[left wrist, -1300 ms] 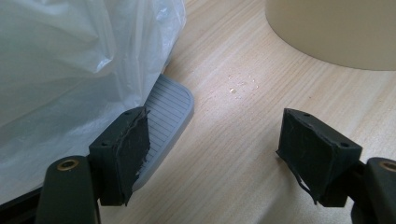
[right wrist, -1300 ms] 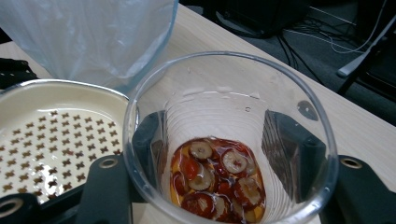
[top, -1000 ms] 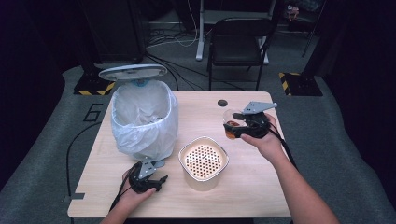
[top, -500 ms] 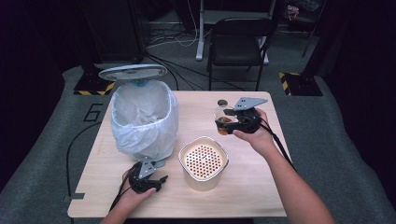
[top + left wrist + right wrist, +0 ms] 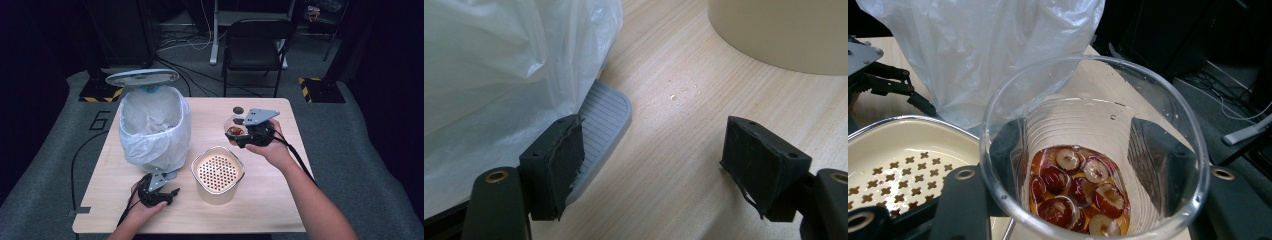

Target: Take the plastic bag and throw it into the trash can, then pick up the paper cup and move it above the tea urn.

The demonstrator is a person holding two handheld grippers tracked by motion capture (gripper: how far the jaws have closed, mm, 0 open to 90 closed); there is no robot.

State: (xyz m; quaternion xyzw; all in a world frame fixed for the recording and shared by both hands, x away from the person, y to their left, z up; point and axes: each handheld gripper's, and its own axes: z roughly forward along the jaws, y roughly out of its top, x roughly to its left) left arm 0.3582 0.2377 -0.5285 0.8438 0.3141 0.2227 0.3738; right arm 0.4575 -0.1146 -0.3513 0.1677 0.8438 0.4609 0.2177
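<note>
My right gripper (image 5: 239, 136) is shut on a clear plastic cup (image 5: 234, 127), held above the table right of centre. The cup (image 5: 1093, 150) is tilted toward the camera, with red fruit slices (image 5: 1075, 187) in amber liquid at its bottom, and a black jaw presses on each side. A cream container with a perforated strainer insert (image 5: 218, 172) stands just in front of and below the cup. My left gripper (image 5: 159, 194) rests low on the table near the front edge, open, with nothing between its fingers (image 5: 559, 160). It sits beside the grey pedal (image 5: 601, 120) of the bin.
A pedal bin lined with a white plastic bag (image 5: 155, 127) stands at the table's left, its lid (image 5: 142, 77) raised. A small dark disc (image 5: 238, 110) lies on the wooden table (image 5: 280, 200) behind the cup. A chair (image 5: 252, 42) stands beyond the far edge.
My right gripper has carried the cup leftward and nearer to the strainer container. The left gripper has stayed where it was.
</note>
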